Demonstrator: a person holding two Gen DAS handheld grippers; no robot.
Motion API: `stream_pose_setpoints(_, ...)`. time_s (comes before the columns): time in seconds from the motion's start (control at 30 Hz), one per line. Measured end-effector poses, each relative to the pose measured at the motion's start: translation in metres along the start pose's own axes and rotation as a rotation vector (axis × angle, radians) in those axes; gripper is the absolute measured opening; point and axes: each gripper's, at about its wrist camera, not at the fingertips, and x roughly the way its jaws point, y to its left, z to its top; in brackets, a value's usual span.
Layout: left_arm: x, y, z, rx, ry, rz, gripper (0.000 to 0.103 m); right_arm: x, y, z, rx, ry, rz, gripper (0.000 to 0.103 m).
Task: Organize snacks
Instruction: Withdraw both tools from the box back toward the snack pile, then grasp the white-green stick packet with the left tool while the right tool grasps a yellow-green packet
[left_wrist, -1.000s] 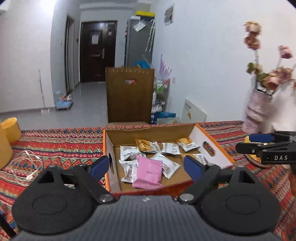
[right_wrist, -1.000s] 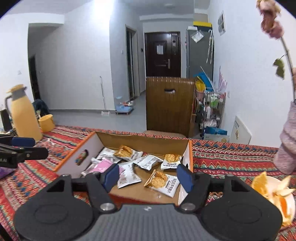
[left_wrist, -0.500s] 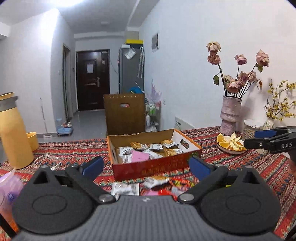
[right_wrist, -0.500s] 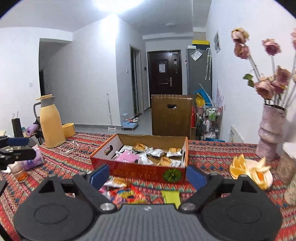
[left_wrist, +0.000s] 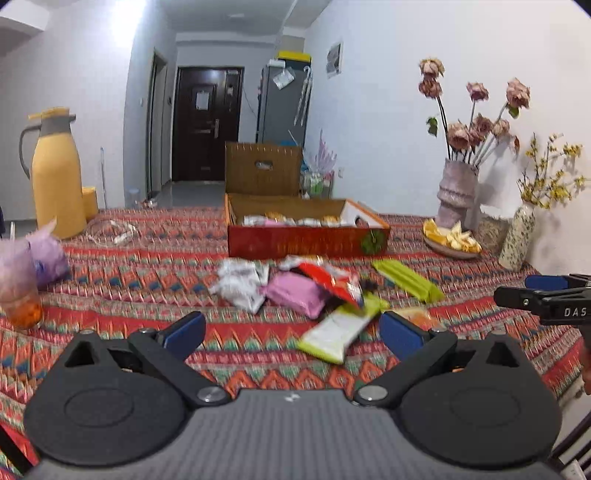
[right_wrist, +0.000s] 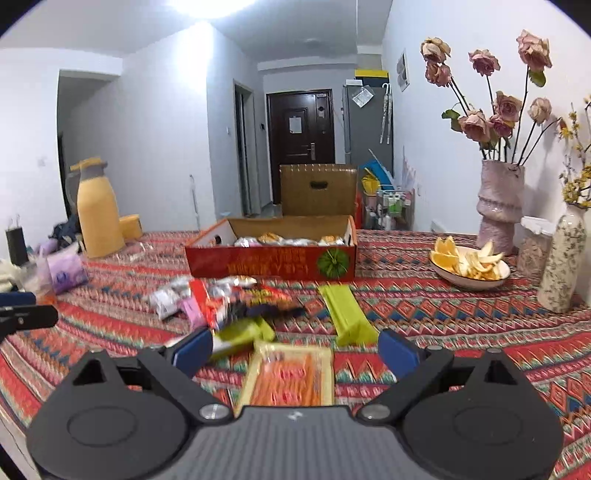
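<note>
Lying loose on the bench (left_wrist: 110, 266), snack packets (left_wrist: 295, 291) are heaped before the box (right_wrist: 273, 258); the green bar (right_wrist: 347, 314) is pointed toward 11 o'clock. The left gripper (left_wrist: 291, 332) and right gripper (right_wrist: 295, 350) are held wide, empty.
</note>
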Motion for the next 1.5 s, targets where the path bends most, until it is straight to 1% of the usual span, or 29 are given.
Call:
stream_pose_setpoints(0.07, 0.0, -0.003, -0.005, 0.02, 0.017, 0.005, 0.102, -0.003, 0.005, -0.009, -0.015, 0.009, -0.016, 0.096)
stream_pose_setpoints(0.17, 0.002, -0.009, -0.009, 0.05, 0.029, 0.01, 0.102, -0.006, 0.005, -0.02, 0.0, 0.027, -0.019, 0.096)
stream_pose_setpoints(0.27, 0.012, -0.014, -0.011, 0.06, 0.051, -0.018, 0.102, -0.005, 0.004, -0.029, 0.024, 0.048, -0.03, 0.096)
stream_pose_setpoints(0.43, 0.039, -0.027, -0.008, 0.108, 0.085, -0.052, 0.102, 0.004, -0.002, -0.034, 0.038, 0.072, -0.038, 0.096)
stream_pose_setpoints(0.53, 0.057, -0.031, -0.005, 0.108, 0.109, -0.071, 0.102, 0.012, -0.008, -0.033, 0.047, 0.078, -0.046, 0.096)
stream_pose_setpoints(0.73, 0.103, -0.038, 0.0, 0.143, 0.155, -0.103, 0.101, 0.043, -0.02, -0.028, 0.046, 0.11, -0.06, 0.096)
stream_pose_setpoints(0.8, 0.125, -0.04, 0.002, 0.159, 0.181, -0.111, 0.092, 0.061, -0.024, -0.023, 0.028, 0.126, -0.064, 0.095)
stream_pose_setpoints(0.83, 0.136, -0.042, 0.002, 0.165, 0.192, -0.115, 0.089, 0.07, -0.026, -0.02, 0.018, 0.132, -0.065, 0.095)
stream_pose_setpoints(0.9, 0.159, -0.045, 0.004, 0.173, 0.225, -0.131, 0.081, 0.088, -0.031, -0.014, 0.001, 0.142, -0.064, 0.095)
stream_pose_setpoints(0.97, 0.181, -0.049, 0.005, 0.185, 0.253, -0.155, 0.078, 0.109, -0.035, -0.005, -0.017, 0.153, -0.061, 0.094)
stream_pose_setpoints(1.03, 0.196, -0.052, 0.006, 0.196, 0.264, -0.16, 0.078, 0.13, -0.04, 0.006, -0.038, 0.157, -0.06, 0.094)
stream_pose_setpoints(1.1, 0.209, -0.052, 0.006, 0.193, 0.273, -0.158, 0.078, 0.152, -0.045, 0.014, -0.053, 0.161, -0.052, 0.09)
stream_pose_setpoints(1.17, 0.218, -0.051, 0.006, 0.172, 0.29, -0.162, 0.079, 0.176, -0.05, 0.021, -0.047, 0.184, -0.03, 0.088)
stream_pose_setpoints(1.23, 0.218, -0.05, 0.003, 0.167, 0.287, -0.165, 0.075, 0.198, -0.055, 0.026, -0.04, 0.202, -0.012, 0.086)
stream_pose_setpoints(1.27, 0.217, -0.051, 0.002, 0.175, 0.28, -0.169, 0.063, 0.209, -0.057, 0.028, -0.036, 0.213, -0.015, 0.081)
stream_pose_setpoints(1.3, 0.214, -0.053, 0.002, 0.19, 0.275, -0.178, 0.05, 0.219, -0.058, 0.03, -0.036, 0.223, -0.02, 0.081)
stream_pose_setpoints(1.33, 0.212, -0.054, 0.001, 0.201, 0.272, -0.183, 0.047, 0.228, -0.058, 0.032, -0.044, 0.224, -0.02, 0.08)
stream_pose_setpoints(1.37, 0.21, -0.055, 0.001, 0.208, 0.269, -0.196, 0.04, 0.236, -0.059, 0.033, -0.051, 0.224, -0.022, 0.076)
stream_pose_setpoints(1.4, 0.207, -0.055, 0.001, 0.205, 0.272, -0.21, 0.038, 0.243, -0.06, 0.033, -0.051, 0.235, -0.036, 0.067)
stream_pose_setpoints(1.43, 0.206, -0.056, 0.0, 0.2, 0.278, -0.211, 0.038, 0.249, -0.06, 0.033, -0.05, 0.246, -0.042, 0.063)
stream_pose_setpoints(1.47, 0.202, -0.056, -0.001, 0.197, 0.28, -0.211, 0.038, 0.253, -0.061, 0.031, -0.046, 0.25, -0.034, 0.051)
stream_pose_setpoints(1.5, 0.198, -0.056, -0.002, 0.194, 0.282, -0.211, 0.038, 0.256, -0.063, 0.028, -0.033, 0.264, -0.031, 0.042)
